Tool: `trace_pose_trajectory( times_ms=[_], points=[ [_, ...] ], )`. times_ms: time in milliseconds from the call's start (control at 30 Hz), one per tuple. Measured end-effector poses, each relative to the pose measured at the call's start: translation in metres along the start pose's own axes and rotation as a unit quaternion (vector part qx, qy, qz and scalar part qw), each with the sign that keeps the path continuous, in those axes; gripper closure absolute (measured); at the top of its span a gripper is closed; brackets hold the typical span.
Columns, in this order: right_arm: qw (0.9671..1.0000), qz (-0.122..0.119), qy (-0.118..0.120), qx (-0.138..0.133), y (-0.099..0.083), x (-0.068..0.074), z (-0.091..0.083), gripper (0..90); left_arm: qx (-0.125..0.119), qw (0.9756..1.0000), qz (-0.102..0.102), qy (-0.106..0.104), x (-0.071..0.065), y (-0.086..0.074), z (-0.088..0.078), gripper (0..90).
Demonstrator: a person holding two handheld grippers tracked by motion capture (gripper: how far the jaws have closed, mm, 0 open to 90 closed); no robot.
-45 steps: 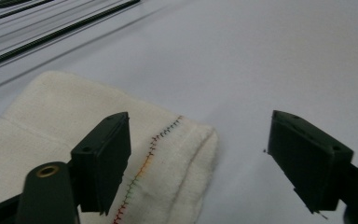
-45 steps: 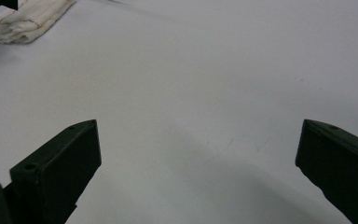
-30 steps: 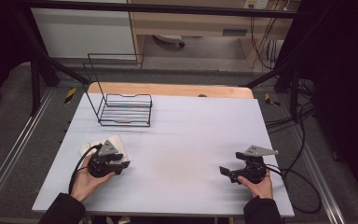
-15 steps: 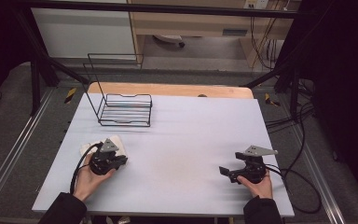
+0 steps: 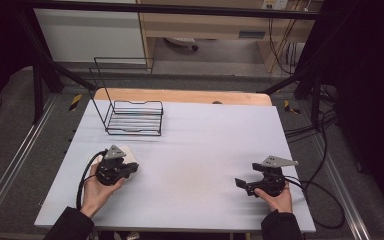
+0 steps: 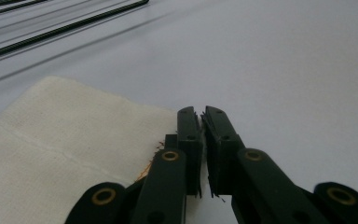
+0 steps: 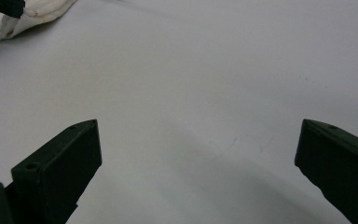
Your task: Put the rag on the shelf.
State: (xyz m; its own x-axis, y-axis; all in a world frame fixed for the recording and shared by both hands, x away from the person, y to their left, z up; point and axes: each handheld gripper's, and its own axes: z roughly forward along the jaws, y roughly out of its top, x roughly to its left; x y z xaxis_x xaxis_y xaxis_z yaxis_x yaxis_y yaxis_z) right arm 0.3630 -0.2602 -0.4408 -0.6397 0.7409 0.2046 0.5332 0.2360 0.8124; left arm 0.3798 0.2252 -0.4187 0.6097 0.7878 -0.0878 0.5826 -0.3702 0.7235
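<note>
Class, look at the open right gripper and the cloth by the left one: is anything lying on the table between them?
Nothing visible does. Between the right gripper and the cloth lies only bare table. The wire rack stands farther back, off that line.

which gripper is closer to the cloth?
Left. The left gripper sits right at the cloth, jaws closed along its edge. The right gripper is far across the table, open.

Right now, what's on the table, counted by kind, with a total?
Wire racks: 1, black wire rack.
Cloths: 1, cream cloth beside the left gripper.
Grippers: 2, the left one and the right gripper.
Total: 4.
</note>
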Motion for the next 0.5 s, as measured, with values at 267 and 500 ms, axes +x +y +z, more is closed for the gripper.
trace_pose_trajectory(
  times_ms=[267,500],
  points=[
    [1.0,0.0,0.0,0.0,0.0,0.0,0.001,0.9,-0.01,0.9996,-0.012,-0.023,-0.017,0.012,0.002,85.0],
    [1.0,-0.001,0.001,-0.001,0.0,0.0,0.001,1.0,-0.008,0.9996,0.002,-0.027,-0.034,0.021,0.014,85.0]
  ],
)
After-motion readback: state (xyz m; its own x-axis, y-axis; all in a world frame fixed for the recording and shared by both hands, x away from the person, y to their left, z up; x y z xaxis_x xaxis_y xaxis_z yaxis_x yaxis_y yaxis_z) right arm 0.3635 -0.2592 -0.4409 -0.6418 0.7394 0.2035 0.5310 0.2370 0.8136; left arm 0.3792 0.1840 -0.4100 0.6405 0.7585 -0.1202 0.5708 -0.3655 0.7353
